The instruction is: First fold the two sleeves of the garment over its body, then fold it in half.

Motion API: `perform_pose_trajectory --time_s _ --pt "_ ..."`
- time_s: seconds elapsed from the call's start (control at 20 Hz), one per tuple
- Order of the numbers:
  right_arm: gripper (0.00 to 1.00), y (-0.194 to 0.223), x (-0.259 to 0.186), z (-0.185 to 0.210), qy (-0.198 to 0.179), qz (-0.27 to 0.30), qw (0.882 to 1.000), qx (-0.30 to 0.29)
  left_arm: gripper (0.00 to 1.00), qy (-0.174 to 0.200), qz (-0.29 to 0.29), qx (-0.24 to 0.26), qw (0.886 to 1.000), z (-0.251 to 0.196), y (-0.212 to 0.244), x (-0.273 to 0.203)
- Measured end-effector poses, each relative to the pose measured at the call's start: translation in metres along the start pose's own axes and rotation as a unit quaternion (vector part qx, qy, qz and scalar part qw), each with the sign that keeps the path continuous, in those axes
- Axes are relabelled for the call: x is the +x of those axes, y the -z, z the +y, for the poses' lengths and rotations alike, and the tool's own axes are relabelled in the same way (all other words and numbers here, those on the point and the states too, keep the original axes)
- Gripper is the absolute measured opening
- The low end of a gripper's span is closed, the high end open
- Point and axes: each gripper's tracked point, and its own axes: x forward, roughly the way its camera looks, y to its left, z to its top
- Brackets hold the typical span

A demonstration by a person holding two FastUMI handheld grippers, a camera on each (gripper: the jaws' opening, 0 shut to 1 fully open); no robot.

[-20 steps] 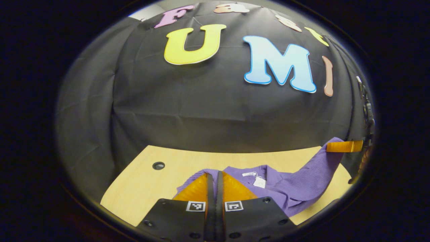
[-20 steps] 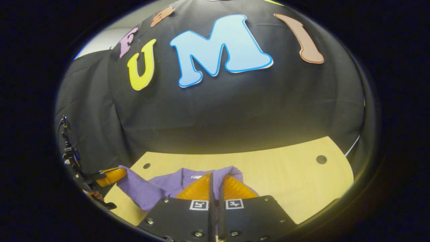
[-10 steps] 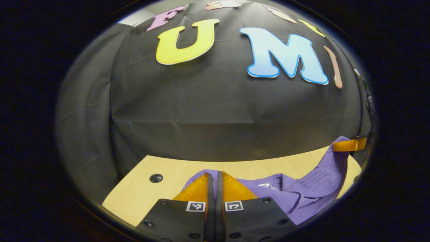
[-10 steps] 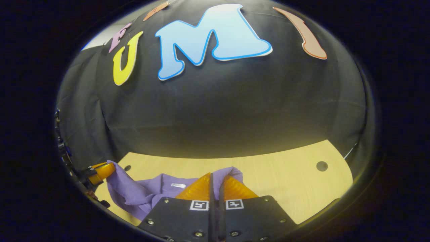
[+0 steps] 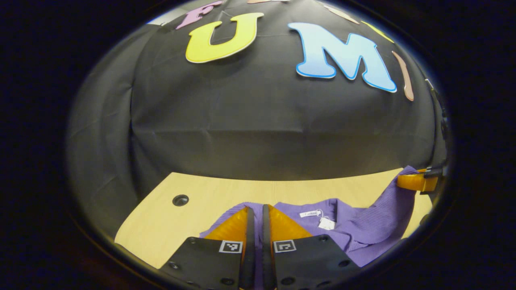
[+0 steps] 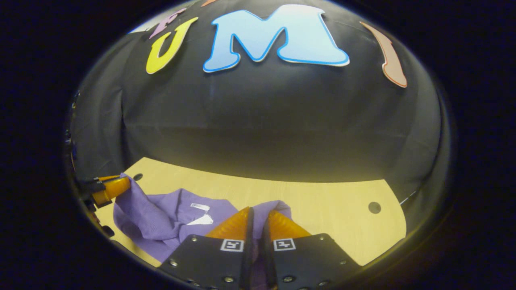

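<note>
Both tools are pinching the garment point(image 5: 363, 225): left tool point(image 5: 255, 209) at bottom centre, right tool point(image 6: 258, 211) likewise, each lifting an edge off the tabletop point(image 6: 330, 201). Looks like the fold-in-half is underway, not laid down yet; sleeve folds I can't confirm.

light wood table point(image 5: 189, 189) with round grommet holes point(image 5: 180, 200) near its corners, black wrinkly cloth wall point(image 5: 258, 121) draped right behind it, dim booth, soft glow on the tabletop
</note>
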Motion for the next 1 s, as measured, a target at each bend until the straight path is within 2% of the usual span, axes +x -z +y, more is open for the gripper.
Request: perform_pose_trajectory --time_s 0.1,0.15,0.25,0.3,0.35,0.5,0.55,0.6,0.65,0.75,0.8,1.0 --pt "0.2 0.001 -0.008 0.003 0.003 0.005 1.0 -0.013 0.16 0.011 0.004 -0.006 1.0 -0.003 0.001 -0.005" --pt "0.29 -0.002 -0.014 0.004 0.005 0.002 1.0 -0.016 0.21 0.016 0.006 -0.009 1.0 -0.004 0.003 -0.009" --pt "0.33 -0.006 -0.024 0.002 0.02 -0.007 1.0 -0.022 0.39 0.018 0.009 -0.01 1.0 -0.003 0.004 -0.015" --pt "0.51 -0.008 -0.03 0.002 0.026 -0.01 0.999 -0.022 0.48 0.021 0.008 -0.01 1.0 -0.003 0.004 -0.019" --pt "0.55 -0.01 -0.036 0.001 0.033 -0.012 0.999 -0.022 0.46 0.026 0.004 -0.01 1.0 -0.004 0.002 -0.024" --pt "0.54 -0.017 -0.056 0.003 0.047 -0.026 0.998 -0.024 0.77 0.036 -0.013 -0.009 0.999 -0.001 -0.008 -0.04" --pt "0.55 -0.018 -0.062 0.006 0.048 -0.03 0.998 -0.025 0.75 0.036 -0.015 -0.009 0.999 0.0 -0.009 -0.046" --pt "0.76 -0.018 -0.068 0.009 0.048 -0.031 0.998 -0.024 0.75 0.037 -0.017 -0.011 0.999 0.002 -0.01 -0.053" --pt "0.84 -0.018 -0.075 0.012 0.05 -0.034 0.998 -0.022 0.77 0.04 -0.022 -0.013 0.999 0.004 -0.013 -0.059" --pt "0.85 -0.018 -0.089 0.016 0.055 -0.039 0.998 -0.02 0.88 0.041 -0.032 -0.009 0.999 0.009 -0.018 -0.073" --pt "0.85 -0.019 -0.099 0.022 0.057 -0.044 0.997 -0.019 0.9 0.041 -0.039 -0.003 0.998 0.013 -0.023 -0.083" --pt "0.85 -0.025 -0.125 0.037 0.059 -0.064 0.996 -0.019 0.91 0.048 -0.054 0.003 0.997 0.023 -0.036 -0.113"
